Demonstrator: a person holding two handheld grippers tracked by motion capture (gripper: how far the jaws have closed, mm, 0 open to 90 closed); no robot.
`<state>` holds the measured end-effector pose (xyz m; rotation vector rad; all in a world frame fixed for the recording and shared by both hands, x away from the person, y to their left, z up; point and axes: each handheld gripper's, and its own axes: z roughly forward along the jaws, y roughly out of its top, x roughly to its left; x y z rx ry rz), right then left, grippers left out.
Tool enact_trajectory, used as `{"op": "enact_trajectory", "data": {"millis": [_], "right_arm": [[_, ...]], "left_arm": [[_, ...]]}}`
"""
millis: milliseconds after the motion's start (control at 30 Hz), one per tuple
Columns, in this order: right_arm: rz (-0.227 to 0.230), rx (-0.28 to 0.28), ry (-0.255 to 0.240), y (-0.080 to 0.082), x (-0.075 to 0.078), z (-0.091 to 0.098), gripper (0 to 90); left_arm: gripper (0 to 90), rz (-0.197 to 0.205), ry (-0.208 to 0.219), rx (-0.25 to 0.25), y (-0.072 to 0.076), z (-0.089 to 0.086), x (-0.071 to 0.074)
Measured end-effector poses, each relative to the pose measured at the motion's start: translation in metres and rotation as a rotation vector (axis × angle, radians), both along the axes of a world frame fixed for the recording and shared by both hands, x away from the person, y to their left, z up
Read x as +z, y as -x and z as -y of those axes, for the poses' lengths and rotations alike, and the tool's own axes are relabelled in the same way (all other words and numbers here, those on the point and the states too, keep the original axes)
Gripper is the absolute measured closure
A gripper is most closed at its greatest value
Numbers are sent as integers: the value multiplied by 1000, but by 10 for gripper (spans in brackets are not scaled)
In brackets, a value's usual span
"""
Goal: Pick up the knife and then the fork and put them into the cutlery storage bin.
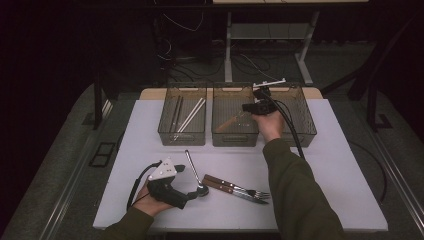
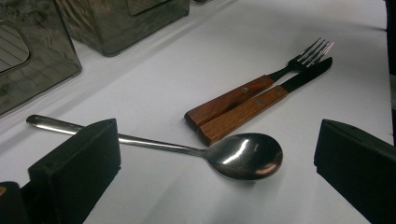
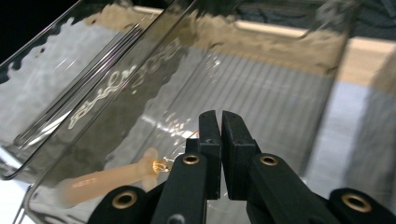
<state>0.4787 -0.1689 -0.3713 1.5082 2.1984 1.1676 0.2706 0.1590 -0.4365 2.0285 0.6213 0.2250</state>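
Left gripper (image 2: 217, 154) gapes around spoon (image 2: 243, 156) (fork (image 2: 261, 86) beside); right gripper (image 3: 220, 126) closed, empty, over bin (image 1: 235, 137).

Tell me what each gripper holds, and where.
Nothing. The left gripper stands open around the spoon; the right gripper is shut and empty over the middle bin.

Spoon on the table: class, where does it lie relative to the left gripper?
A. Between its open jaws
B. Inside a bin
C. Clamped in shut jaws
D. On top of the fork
A: the spoon lies on the table between the left gripper's wide-apart jaws, untouched.
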Motion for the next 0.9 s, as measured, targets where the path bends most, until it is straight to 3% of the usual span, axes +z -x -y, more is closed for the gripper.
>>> {"op": "enact_trajectory", "data": {"millis": [67,133,200,400,667,900], "right_arm": [[-22,25,-9,-1,-6,-6,798],[-8,20,24,0,-7,-9,656],[2,29,28,1,-6,-8,591],[55,70,8,11,5,-1,479],[136,153,-23,43,12,20,384],[164,199,14,74,9,36,284]], "left_arm": [[0,0,1,0,0,0,0],[0,-1,-2,-3,0,0,0],[0,1,0,-3,0,0,0],[0,-3,2,2,0,1,0],[0,-8,-8,5,0,1,-1],[0,-13,-22,5,-1,1,-1]]}}
